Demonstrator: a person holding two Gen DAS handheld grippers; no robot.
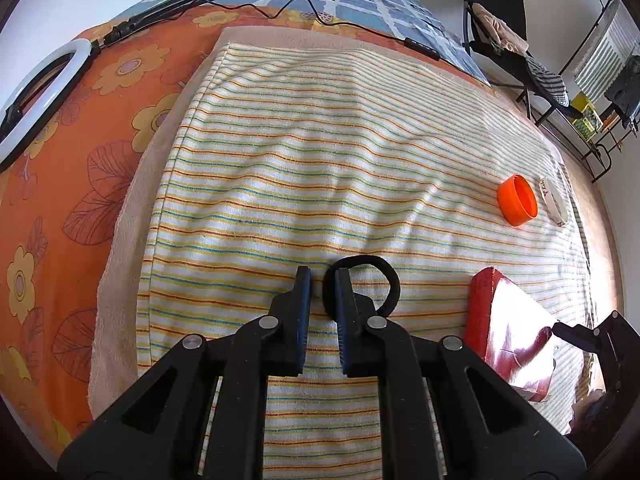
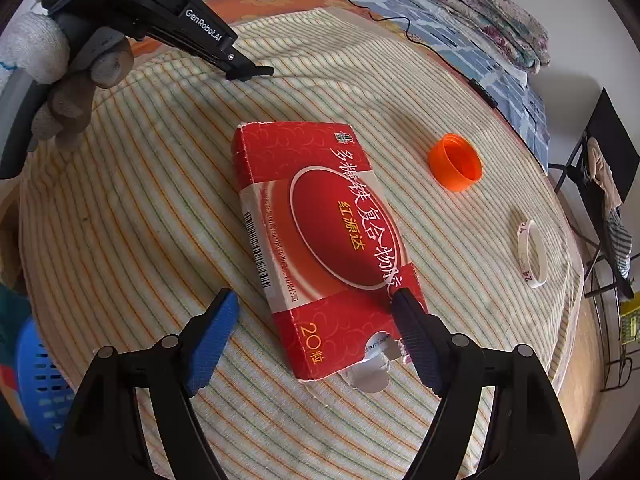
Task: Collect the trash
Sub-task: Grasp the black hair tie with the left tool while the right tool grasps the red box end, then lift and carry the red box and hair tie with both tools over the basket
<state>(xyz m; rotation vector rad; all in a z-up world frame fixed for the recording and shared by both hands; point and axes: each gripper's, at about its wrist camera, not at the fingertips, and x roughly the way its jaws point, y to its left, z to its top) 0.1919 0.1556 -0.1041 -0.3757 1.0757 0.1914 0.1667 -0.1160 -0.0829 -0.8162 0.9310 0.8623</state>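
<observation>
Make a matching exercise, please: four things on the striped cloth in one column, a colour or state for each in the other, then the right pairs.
Things:
1. hair tie
2. bottle cap
3. medicine box
4. wristband

Descriptions:
a. white ring, lying apart near the cloth's edge
b. orange, open side showing
c. black loop at the left tongs
d. red, torn at one end, between the open right tongs

Pairs: 1-c, 2-b, 3-d, 4-a

L gripper (image 1: 322, 276) nearly shut by black hair tie (image 1: 382, 276); red box (image 1: 508, 328) R.

Black grippers (image 2: 316, 300) with blue pads, silver screws; grey knit glove (image 2: 60, 92).
</observation>
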